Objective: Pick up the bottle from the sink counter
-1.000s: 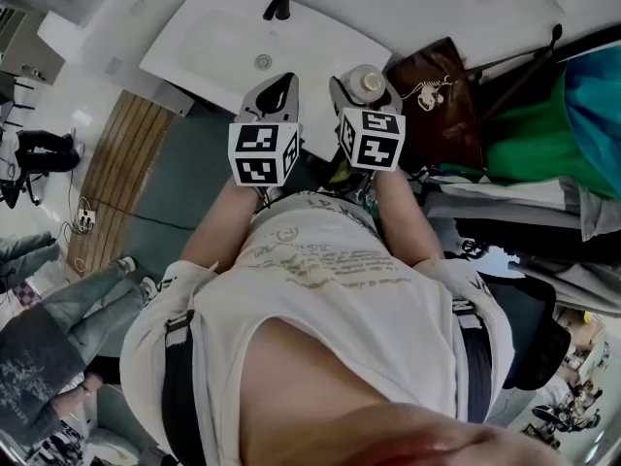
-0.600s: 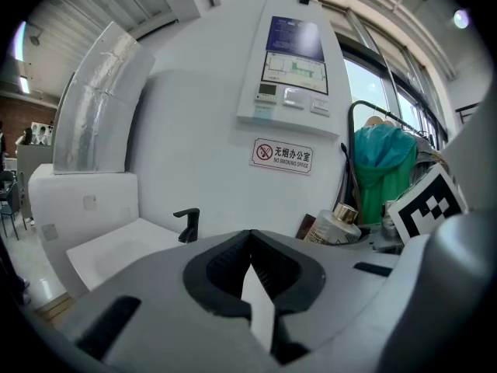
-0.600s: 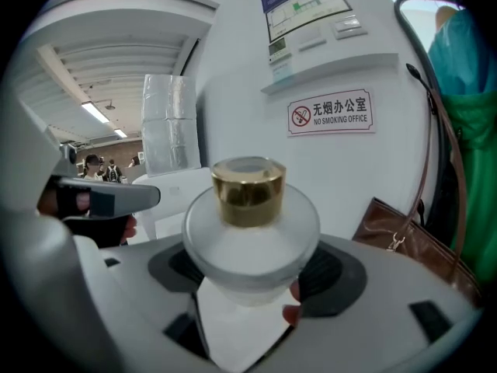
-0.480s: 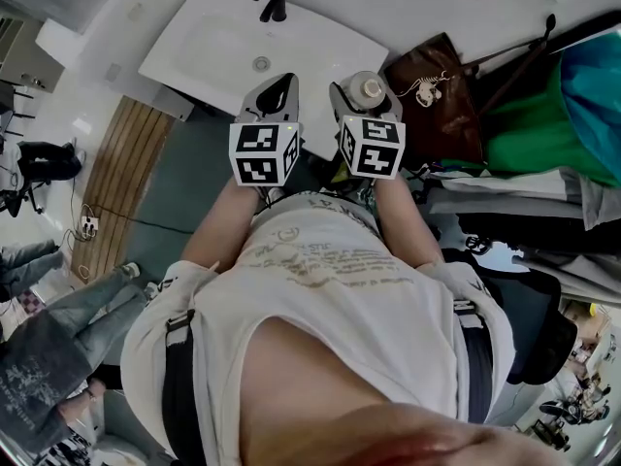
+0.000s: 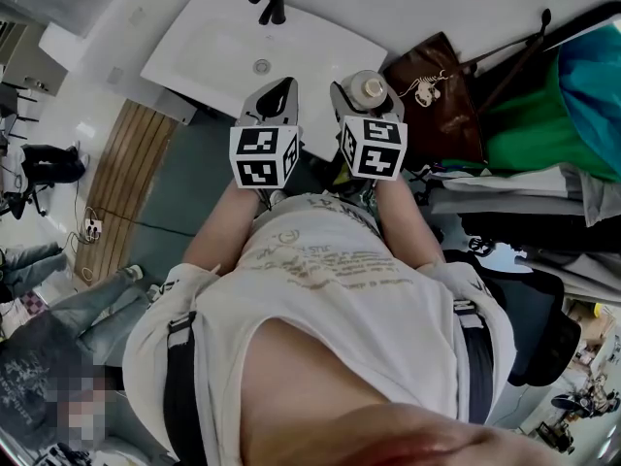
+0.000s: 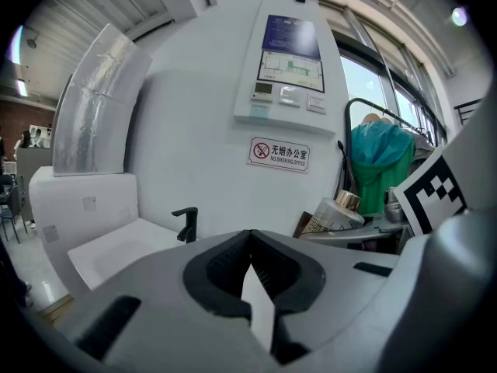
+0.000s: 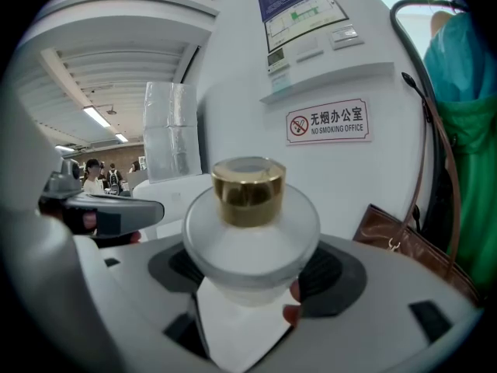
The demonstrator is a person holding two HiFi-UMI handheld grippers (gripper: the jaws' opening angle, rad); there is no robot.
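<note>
- Two grippers are held up side by side in front of the person's white shirt [image 5: 330, 289]; their marker cubes face the head camera.
- Right gripper [image 7: 252, 278]: its jaws are clamped on a frosted glass bottle [image 7: 250, 231]; the dark pads press the bottle's rounded body from either side; the gold cap [image 7: 248, 191] stands above them, pointing away from the camera.
- Left gripper [image 6: 250, 238]: its jaws are closed, tips meeting; nothing sits between them.
- From the left gripper view the bottle shows tilted, cap upward and to the right, held in the other gripper just beside a brown bag [image 6: 304, 225].
- From the head view the bottle lies over the right-hand end of the white sink counter [image 5: 335, 51], near the brown bag; whether it touches the counter I cannot tell.
- White basin [image 5: 223, 42] with a drain lies to the left of the bottle; a black faucet [image 5: 271, 1] stands at its far edge.
- On the white wall behind hangs a no-smoking sign [image 7: 327, 120] in red and white; a control panel [image 6: 291, 57] is mounted above it.
- Green garment [image 5: 529, 115] hangs to the right of the bag.
</note>
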